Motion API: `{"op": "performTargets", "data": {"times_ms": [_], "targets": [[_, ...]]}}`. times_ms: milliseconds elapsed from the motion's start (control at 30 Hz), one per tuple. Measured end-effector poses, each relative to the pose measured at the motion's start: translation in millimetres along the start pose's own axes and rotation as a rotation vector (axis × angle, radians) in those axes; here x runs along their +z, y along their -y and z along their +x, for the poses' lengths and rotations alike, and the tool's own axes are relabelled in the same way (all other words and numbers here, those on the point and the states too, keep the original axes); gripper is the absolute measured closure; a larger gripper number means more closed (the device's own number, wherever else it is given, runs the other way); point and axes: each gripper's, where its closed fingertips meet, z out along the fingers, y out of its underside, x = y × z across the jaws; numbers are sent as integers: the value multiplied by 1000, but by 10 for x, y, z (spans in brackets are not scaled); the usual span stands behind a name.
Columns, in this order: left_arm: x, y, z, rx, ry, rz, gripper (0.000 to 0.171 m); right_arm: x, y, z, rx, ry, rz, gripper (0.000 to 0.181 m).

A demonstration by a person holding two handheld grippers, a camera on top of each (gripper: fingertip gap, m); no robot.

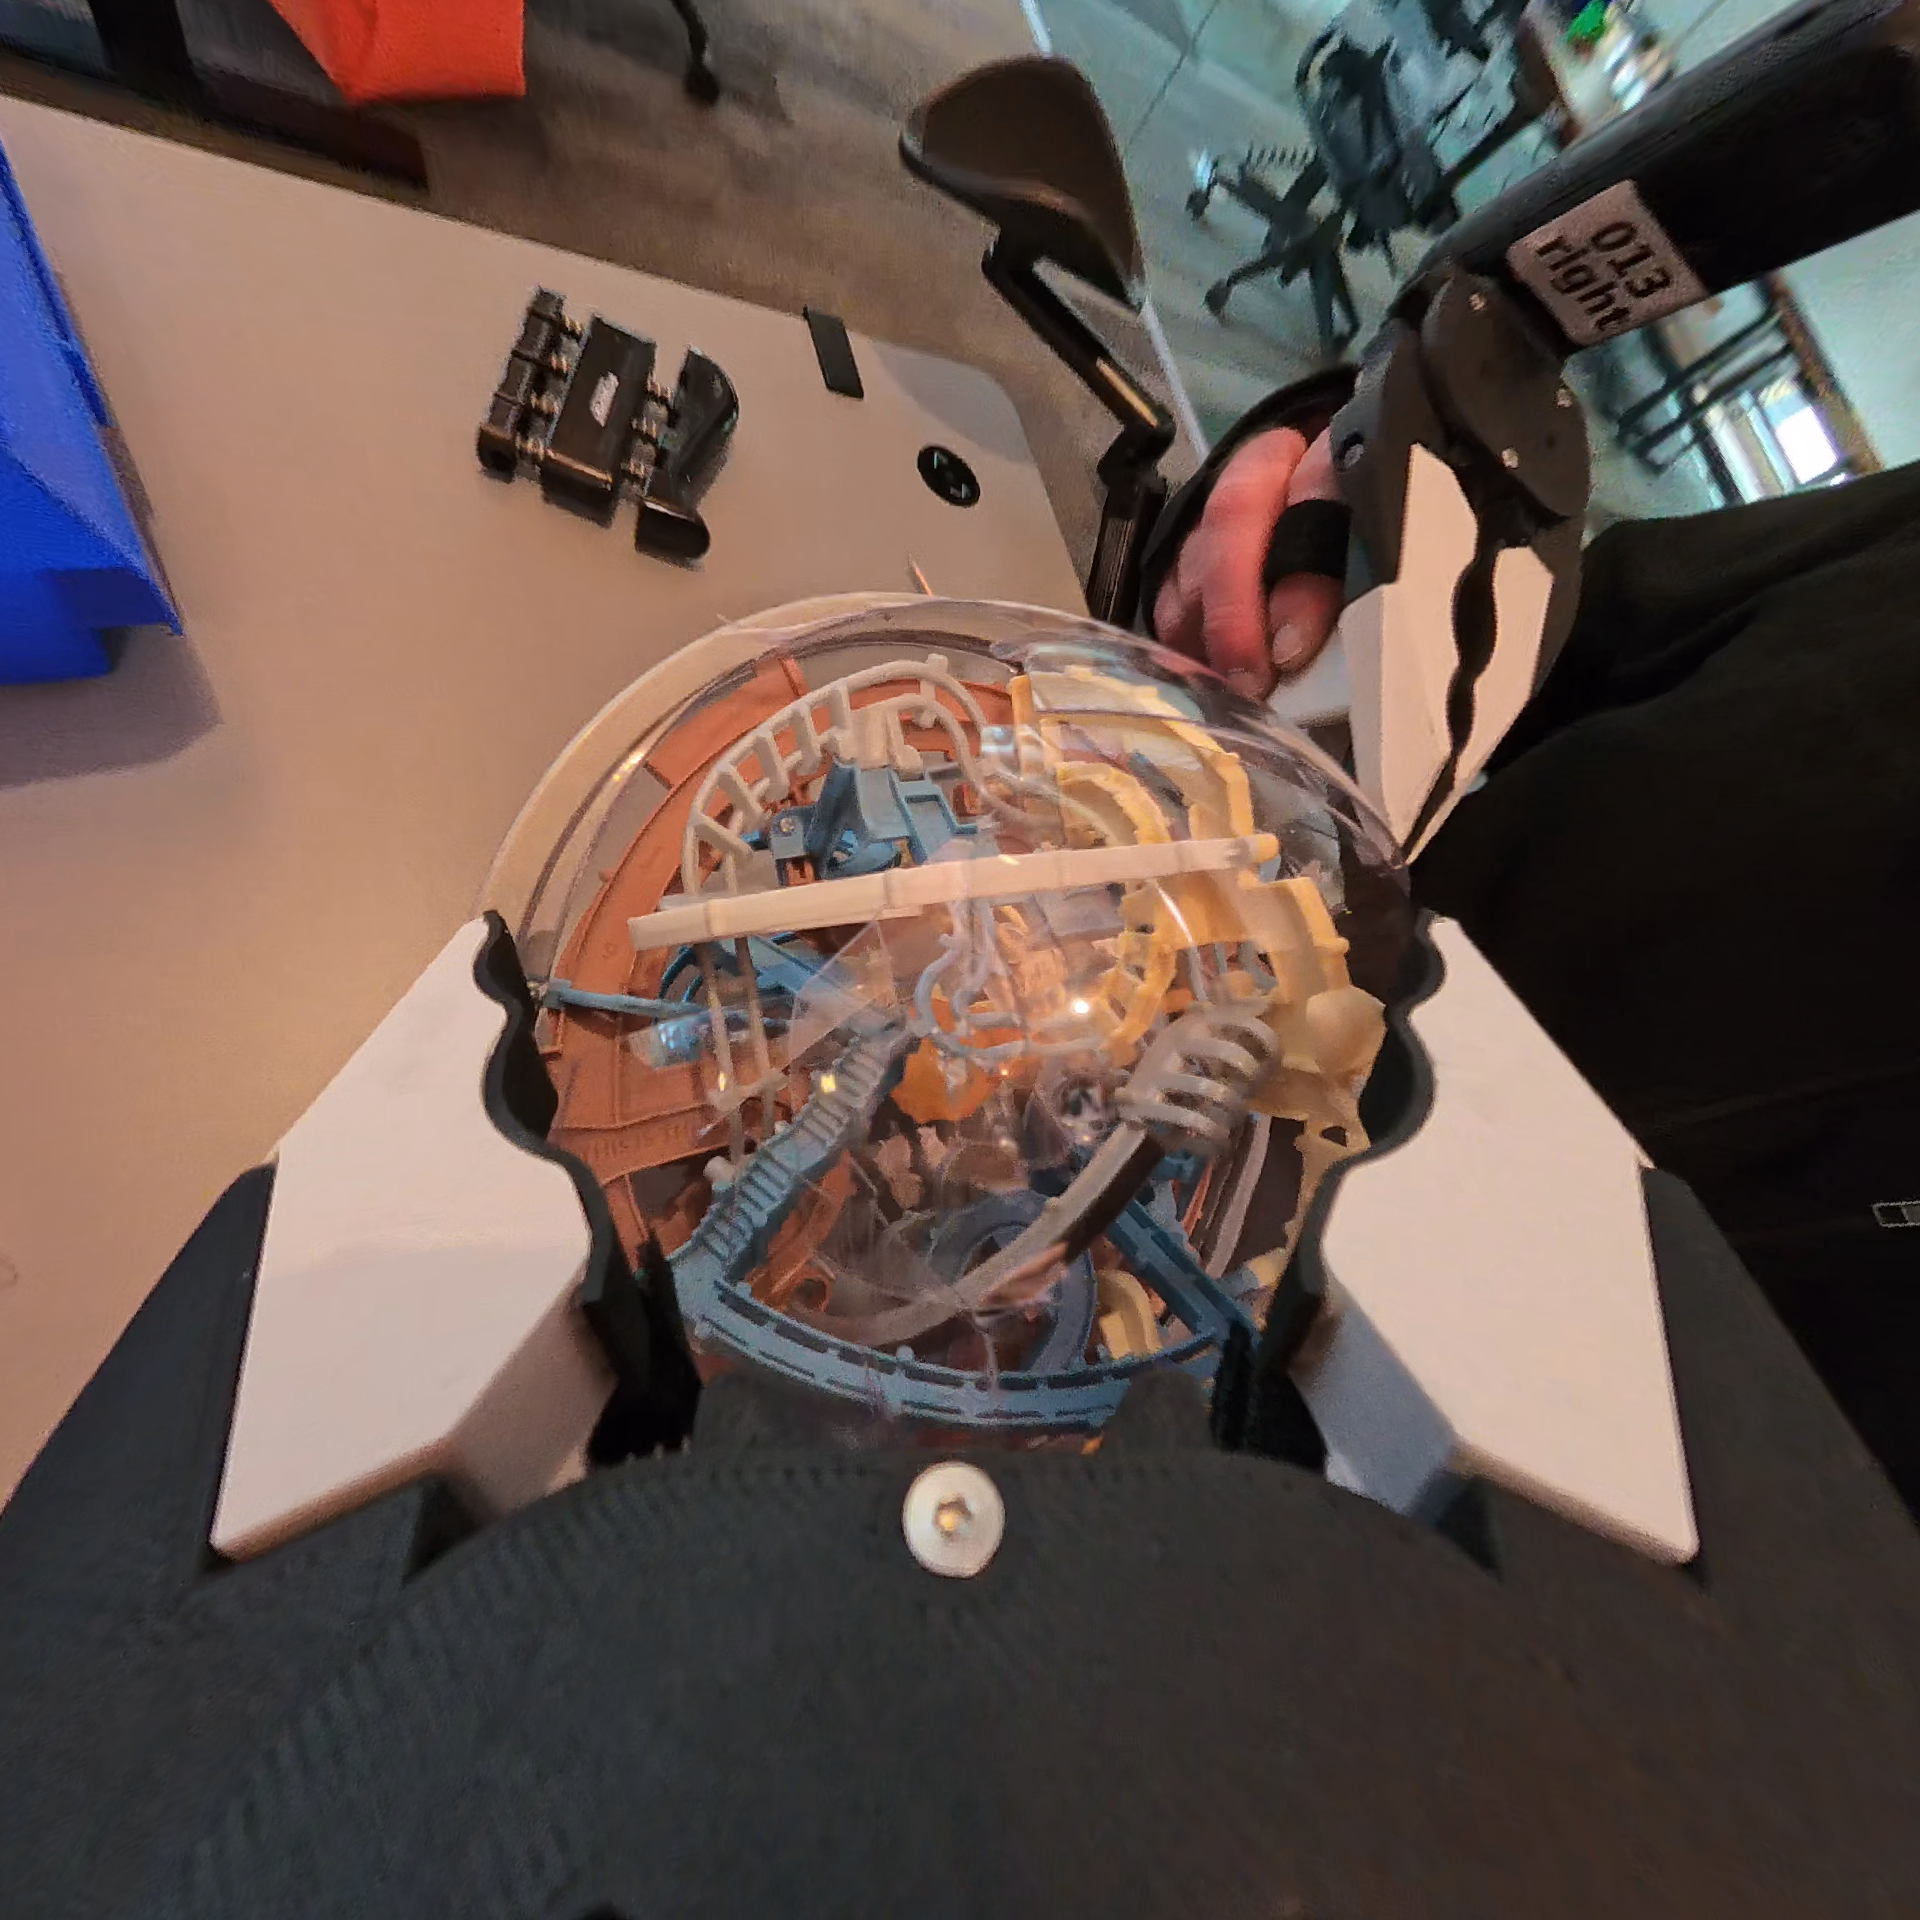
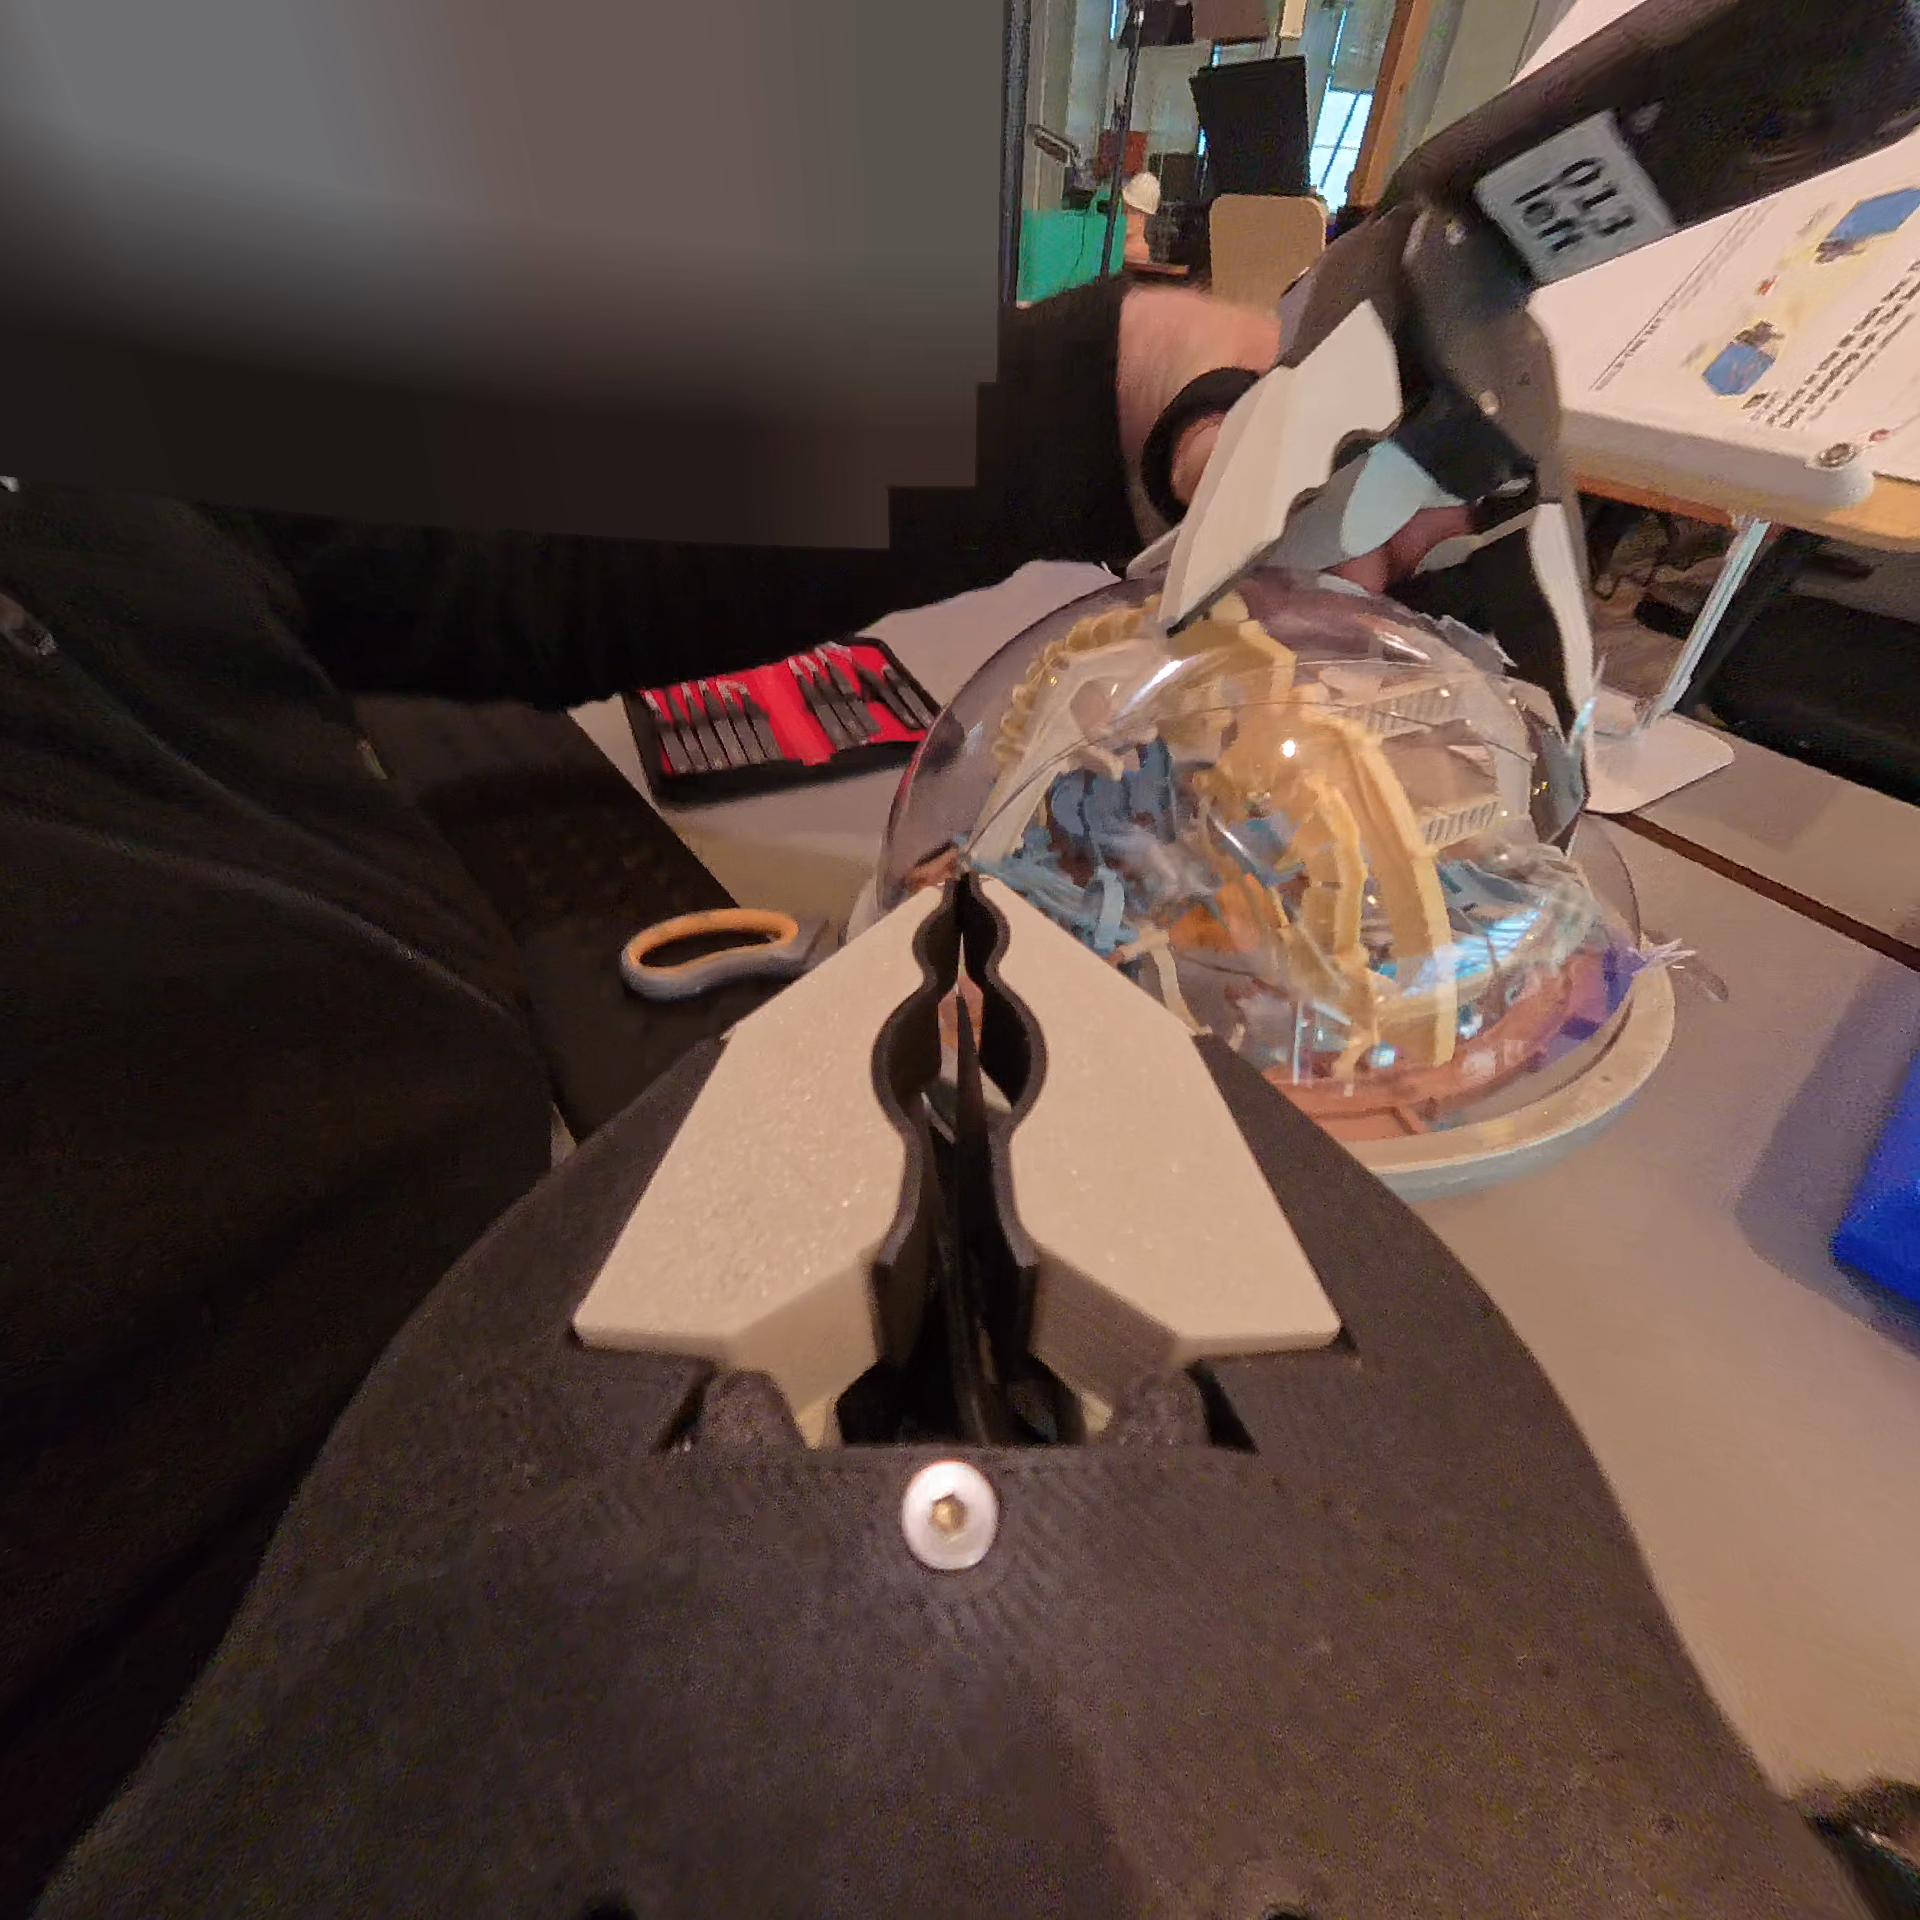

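A clear plastic dome [image 1: 935, 1039] with a blue, yellow, orange and white maze inside stands on a round pale base [image 2: 1558, 1132] on the table. Its shell looks cracked, with loose clear flaps. My left gripper [image 1: 961, 935] spans the dome from above, one finger pressed on each side; it also shows in the right wrist view [image 2: 1377, 665]. My right gripper [image 2: 964, 883] is shut, its tips against the dome's lower side at a crack edge. I cannot tell whether it pinches a thin clear flap. It also shows in the left wrist view [image 1: 1429, 821], held by a hand [image 1: 1236, 561].
A black tool rack [image 1: 603, 426] lies on the white table [image 1: 312, 727] behind the dome. A red-lined case of black tools [image 2: 779, 707] and an orange-and-grey scissors handle [image 2: 717, 945] lie near the person's side. A blue object [image 2: 1881, 1216] lies at the right. A printed sheet on a stand [image 2: 1745, 343] rises behind.
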Motion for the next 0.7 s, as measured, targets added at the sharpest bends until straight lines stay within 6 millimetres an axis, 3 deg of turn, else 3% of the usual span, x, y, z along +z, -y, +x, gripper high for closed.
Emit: {"op": "performTargets", "data": {"times_ms": [133,200,300,400,533,600,700], "targets": [[-192,103,-14,79,88,143,25,54,126,109,90,40,49,181],[-318,160,-34,155,224,173,27,63,166,150,145,67,83,181],[-465,257,120,306,404,210,37,22,240,250,207,78,153,181],[-306,235,472,516,522,172,57,-10,279,369,317,101,233,181],[149,84,881,672,582,147,87,-54,328,495,421,118,336,181],[289,50,940,738,662,145,101,-47,303,556,481,130,363,181],[305,85,842,867,901,117,122,-46,309,595,537,143,404,181]]}}
